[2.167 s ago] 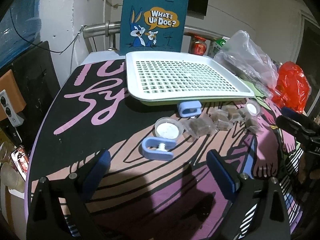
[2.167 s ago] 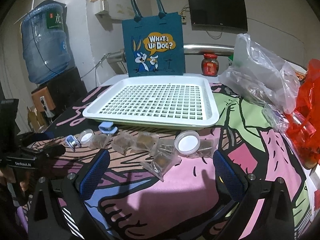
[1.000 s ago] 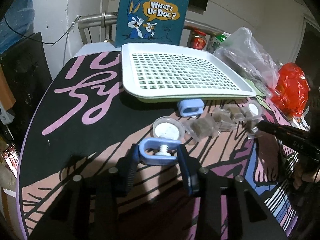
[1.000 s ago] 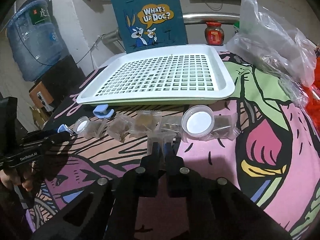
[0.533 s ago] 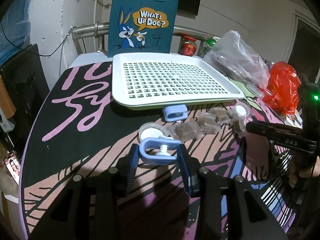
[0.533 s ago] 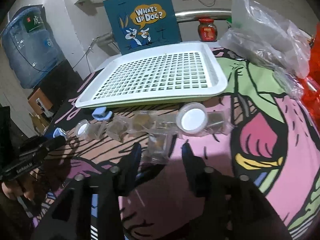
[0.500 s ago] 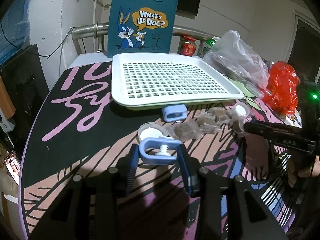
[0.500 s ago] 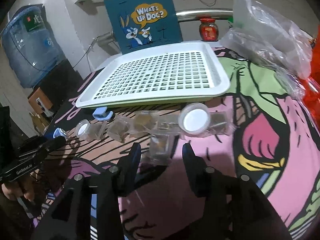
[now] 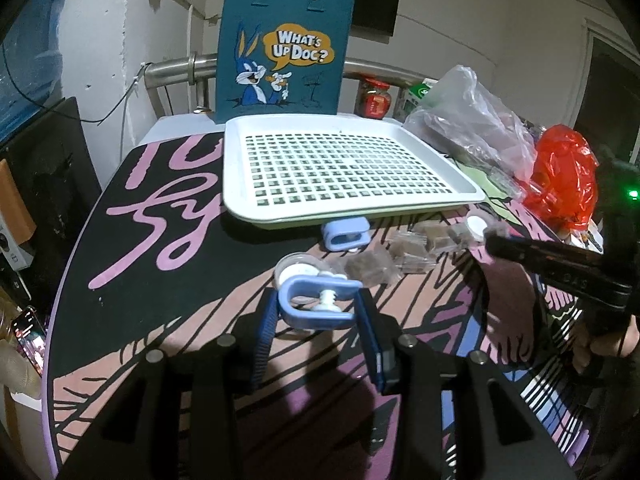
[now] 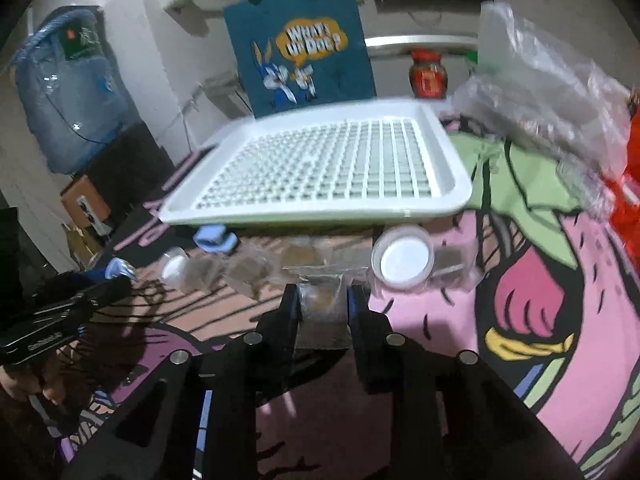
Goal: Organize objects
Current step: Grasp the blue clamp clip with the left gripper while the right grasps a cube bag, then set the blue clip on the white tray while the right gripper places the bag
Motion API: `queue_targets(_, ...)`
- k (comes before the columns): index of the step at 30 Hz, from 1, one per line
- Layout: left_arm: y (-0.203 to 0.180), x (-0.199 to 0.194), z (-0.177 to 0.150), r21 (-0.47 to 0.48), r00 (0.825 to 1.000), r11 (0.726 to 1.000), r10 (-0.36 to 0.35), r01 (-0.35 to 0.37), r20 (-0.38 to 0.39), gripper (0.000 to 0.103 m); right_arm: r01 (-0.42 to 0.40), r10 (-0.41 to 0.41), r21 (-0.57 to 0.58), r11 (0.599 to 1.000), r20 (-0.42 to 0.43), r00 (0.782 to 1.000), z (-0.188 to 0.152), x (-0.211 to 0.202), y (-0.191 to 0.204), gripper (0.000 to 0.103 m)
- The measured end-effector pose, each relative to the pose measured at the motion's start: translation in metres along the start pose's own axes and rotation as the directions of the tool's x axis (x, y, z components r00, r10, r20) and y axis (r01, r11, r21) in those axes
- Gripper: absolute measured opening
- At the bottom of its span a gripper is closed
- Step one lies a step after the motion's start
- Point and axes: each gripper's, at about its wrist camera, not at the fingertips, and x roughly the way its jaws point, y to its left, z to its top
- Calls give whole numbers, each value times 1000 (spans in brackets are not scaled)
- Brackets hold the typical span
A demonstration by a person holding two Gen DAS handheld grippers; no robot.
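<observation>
The left gripper [image 9: 318, 312] pinched a blue clip [image 9: 316, 306]; the right gripper [image 10: 323, 304], jaws just closing, clamped a clear packet [image 10: 322, 304]; both sat near the empty white tray [image 9: 240, 208], likely their destination.

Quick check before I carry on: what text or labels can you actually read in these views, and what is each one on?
"WHAT'S UP DOC?": speech bubble on the teal bag.
Green label on the water jug: too blurred to read.
Red jar label: too small to read.
Lettering on the right gripper body: not legible.
Pink script on the tablecloth: cut off, unreadable.
</observation>
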Motion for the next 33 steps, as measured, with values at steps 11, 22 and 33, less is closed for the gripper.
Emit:
queue_targets(11,-29,1,7,50,997,999,-9,6,76,38,20,-4,-84,996,186,983,-2,-36,3,24)
queue_targets(22,-39,9,4,84,995,996,0,-9,98,38,2,21,-122,993,187,982,-9,-33,7,24)
queue_targets(33,-39,6,3,85,994,996,-4,-5,112,38,0,23,-115,993,194,981,-9,-34,7,24)
